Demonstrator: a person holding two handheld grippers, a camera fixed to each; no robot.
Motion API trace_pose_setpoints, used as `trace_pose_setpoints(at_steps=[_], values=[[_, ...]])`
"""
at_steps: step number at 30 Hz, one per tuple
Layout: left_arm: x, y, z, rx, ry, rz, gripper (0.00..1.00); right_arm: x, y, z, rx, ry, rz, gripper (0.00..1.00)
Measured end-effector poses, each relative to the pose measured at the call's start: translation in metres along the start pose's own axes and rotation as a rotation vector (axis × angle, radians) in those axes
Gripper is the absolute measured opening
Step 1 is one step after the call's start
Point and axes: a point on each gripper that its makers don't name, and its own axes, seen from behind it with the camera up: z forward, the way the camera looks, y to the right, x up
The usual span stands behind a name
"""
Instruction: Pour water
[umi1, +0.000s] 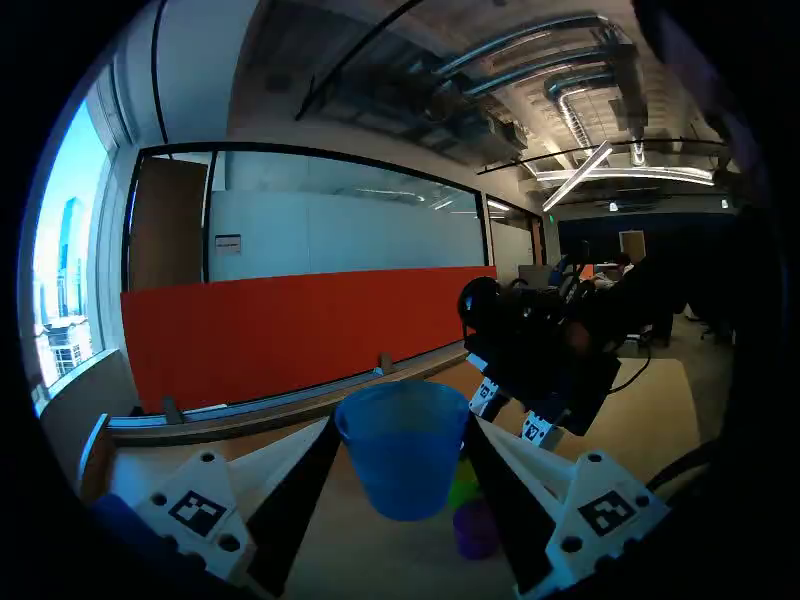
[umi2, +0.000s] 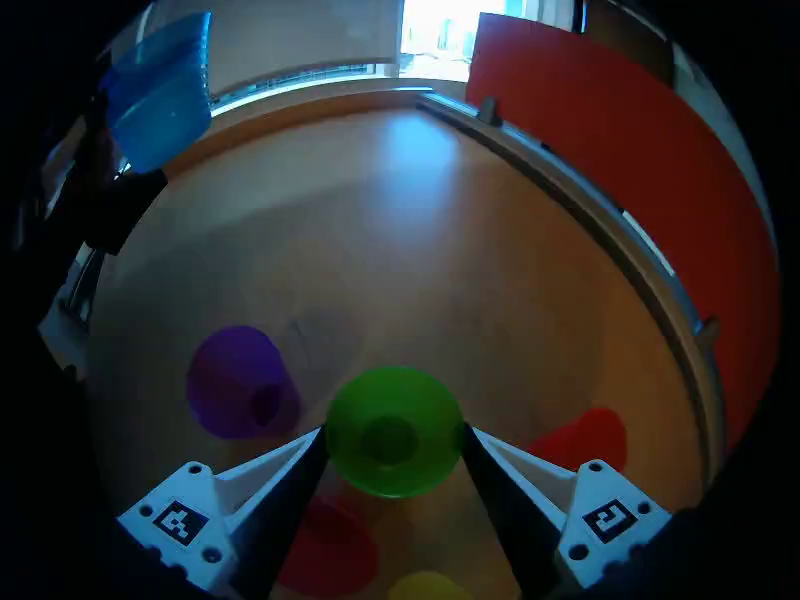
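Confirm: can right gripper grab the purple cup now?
Probably not: the right gripper is shut on the green cup, so it's occupied. The purple cup itself sits unblocked on the table.

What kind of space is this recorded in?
Likely an open-plan office: exposed ceiling ducts, a glass-walled room with an orange lower panel, and a wooden table beside a window overlooking city buildings.
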Motion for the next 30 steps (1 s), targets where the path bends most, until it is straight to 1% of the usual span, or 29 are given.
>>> trace_pose_setpoints(at_steps=[6, 11, 20, 30], values=[[-0.001, 0.001, 0.001, -0.001, 0.000, -0.001, 0.86, 0.000, -0.001, -0.002, 0.003, 0.011, 0.018, 0.95], [0.000, 0.002, 0.002, -0.001, -0.001, -0.001, 0.86, 0.005, 0.000, -0.008, -0.002, 0.043, 0.024, 0.95], [0.003, 0.007, 0.002, 0.002, -0.004, 0.000, 0.86, 0.017, -0.003, -0.033, -0.016, 0.108, 0.032, 0.95], [0.008, 0.018, -0.005, 0.002, -0.007, -0.002, 0.86, 0.022, -0.010, -0.067, -0.045, 0.179, 0.033, 0.95]])
